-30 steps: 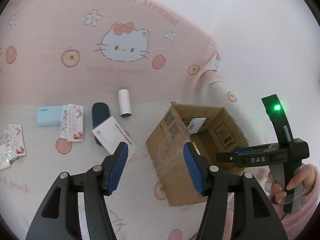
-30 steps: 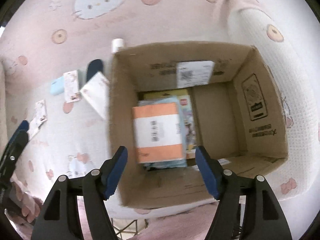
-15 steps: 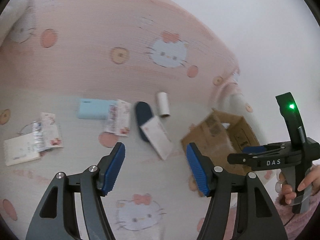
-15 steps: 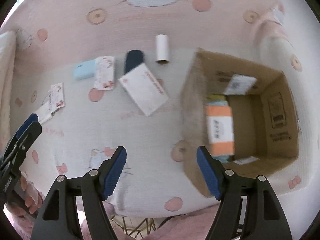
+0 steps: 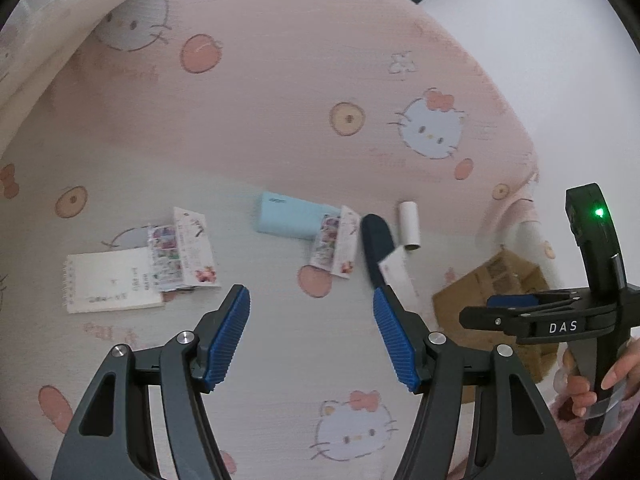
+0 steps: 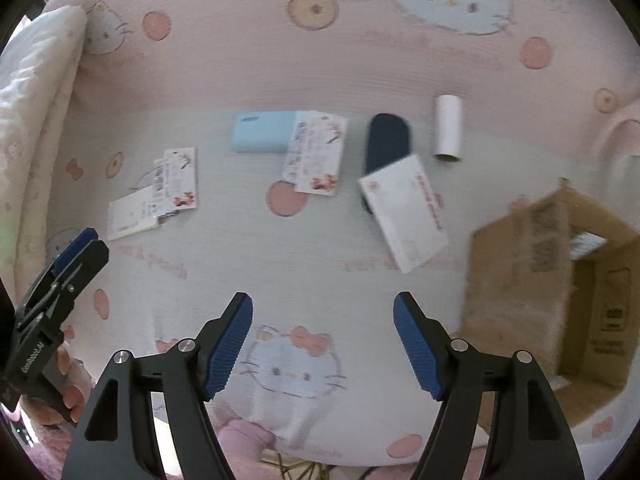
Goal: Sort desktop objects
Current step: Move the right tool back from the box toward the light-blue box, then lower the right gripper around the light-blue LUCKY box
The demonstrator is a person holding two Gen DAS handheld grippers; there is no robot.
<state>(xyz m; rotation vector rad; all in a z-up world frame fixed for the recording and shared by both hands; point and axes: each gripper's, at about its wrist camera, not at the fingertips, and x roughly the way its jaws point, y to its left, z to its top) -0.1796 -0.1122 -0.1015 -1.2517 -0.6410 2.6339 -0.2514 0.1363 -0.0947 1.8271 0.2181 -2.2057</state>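
Loose items lie in a row on the Hello Kitty cloth: a light blue box (image 6: 264,132), a flowered card (image 6: 316,152) leaning on it, a dark blue case (image 6: 388,140), a white booklet (image 6: 404,212) overlapping the case, and a white tube (image 6: 448,128). Further left are a notebook (image 6: 130,214) and a sticker sheet (image 6: 178,180). The cardboard box (image 6: 560,280) stands at the right, blurred. My right gripper (image 6: 322,308) hovers open above the cloth, short of the booklet, holding nothing. My left gripper (image 5: 312,300) is open and empty, just before the card (image 5: 336,246) and case (image 5: 378,236).
A white quilted cushion (image 6: 28,100) lines the left side. The cloth's front edge hangs over near the right gripper, with a wire frame below. In the left wrist view a hand (image 5: 588,392) holds the right gripper beside the cardboard box (image 5: 500,280).
Both grippers have swung left, away from the cardboard box, which slid from centre to the right edge of both views. The loose items now lie ahead of the fingers.
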